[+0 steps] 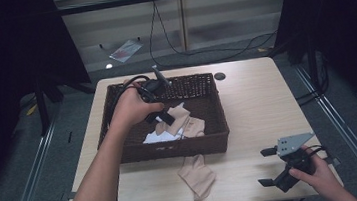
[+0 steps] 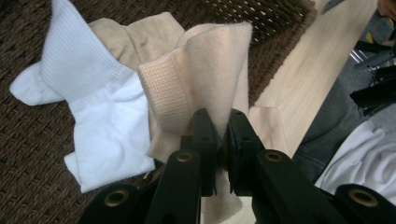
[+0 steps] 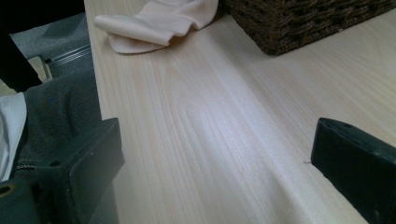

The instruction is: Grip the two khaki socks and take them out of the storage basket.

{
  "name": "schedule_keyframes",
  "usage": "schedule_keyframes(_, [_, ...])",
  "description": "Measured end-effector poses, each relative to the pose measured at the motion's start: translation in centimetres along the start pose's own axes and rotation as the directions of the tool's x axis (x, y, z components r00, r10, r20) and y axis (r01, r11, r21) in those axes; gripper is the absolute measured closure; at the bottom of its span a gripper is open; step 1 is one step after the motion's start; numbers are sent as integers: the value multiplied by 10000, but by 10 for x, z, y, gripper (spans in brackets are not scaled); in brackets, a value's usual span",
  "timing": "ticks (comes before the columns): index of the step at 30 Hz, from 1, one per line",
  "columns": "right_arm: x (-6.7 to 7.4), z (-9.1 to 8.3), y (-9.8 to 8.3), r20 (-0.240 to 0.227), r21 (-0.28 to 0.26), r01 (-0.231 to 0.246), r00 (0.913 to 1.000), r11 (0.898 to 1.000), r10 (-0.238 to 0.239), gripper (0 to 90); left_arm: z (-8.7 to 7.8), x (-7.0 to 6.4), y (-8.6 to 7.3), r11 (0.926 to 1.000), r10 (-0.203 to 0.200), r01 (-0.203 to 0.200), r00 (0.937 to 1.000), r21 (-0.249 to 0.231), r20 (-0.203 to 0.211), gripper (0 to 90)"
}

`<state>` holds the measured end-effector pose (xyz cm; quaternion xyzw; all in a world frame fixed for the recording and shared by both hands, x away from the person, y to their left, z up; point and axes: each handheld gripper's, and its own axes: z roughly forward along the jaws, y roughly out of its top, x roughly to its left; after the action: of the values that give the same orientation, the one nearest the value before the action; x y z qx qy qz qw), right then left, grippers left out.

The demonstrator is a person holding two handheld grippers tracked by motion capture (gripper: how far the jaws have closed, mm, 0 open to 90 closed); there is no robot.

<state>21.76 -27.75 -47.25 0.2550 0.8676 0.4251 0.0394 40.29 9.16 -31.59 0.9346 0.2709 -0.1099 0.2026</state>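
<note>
Dark round disc (image 1: 220, 76) sits on the desk (image 1: 262, 101) at one o'clock, just beyond the basket's far right corner. On the floor at eleven o'clock lies a clear bag (image 1: 126, 49), with black cables (image 1: 171, 46) looping beside it.

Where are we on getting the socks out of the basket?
Done: one beige sock lies on the table, in front of the basket. In hand: the left gripper is shut on a second beige sock inside the basket. Left: a white sock and another beige one in the basket. The right gripper waits open over the table.
</note>
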Motion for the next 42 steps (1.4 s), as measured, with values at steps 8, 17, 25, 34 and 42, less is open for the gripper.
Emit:
schedule_keyframes(8, [0,0,0,0,8,4,10000,10000,-4,22,0,-16,-2,9987,491,-493,9986,93,181,836])
schedule_keyframes(17, [0,0,0,33,20,-11,10000,10000,11,22,3,-35,-4,9939,1012,-1026,9942,403,360,837])
schedule_keyframes(25, [0,0,0,17,39,-28,10000,10000,28,22,6,-51,-9,9869,1521,-1547,9868,464,557,836])
schedule_keyframes(34, [1,1,0,36,62,-28,10000,10000,28,22,16,-64,-17,9804,1896,-1921,9804,450,540,836])
schedule_keyframes(42, [1,1,0,5,74,-40,10000,10000,40,22,25,-71,-20,9756,2107,-2141,9752,482,670,834])
